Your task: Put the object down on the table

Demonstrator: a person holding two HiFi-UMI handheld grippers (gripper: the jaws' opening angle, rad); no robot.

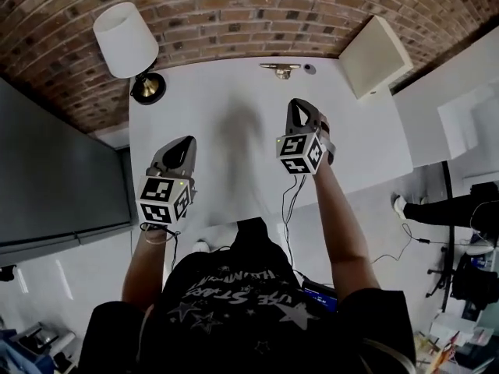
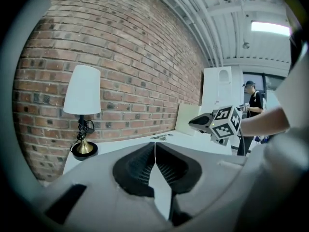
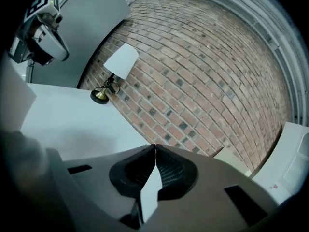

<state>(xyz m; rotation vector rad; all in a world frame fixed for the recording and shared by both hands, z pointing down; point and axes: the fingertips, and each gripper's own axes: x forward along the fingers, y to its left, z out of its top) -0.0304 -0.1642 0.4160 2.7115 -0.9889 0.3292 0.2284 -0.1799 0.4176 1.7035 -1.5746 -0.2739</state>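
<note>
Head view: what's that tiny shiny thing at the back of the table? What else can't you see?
The small brass-coloured metal object: too small in the head view to name.
Near edge of the white table: hidden by the person's black shirt, head view.
The cream square board: partly behind the right gripper, right gripper view.

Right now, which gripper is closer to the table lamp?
Left. The left gripper hangs over the left side of the table, a short way from the lamp; the right gripper is farther off, past the table's middle.
</note>
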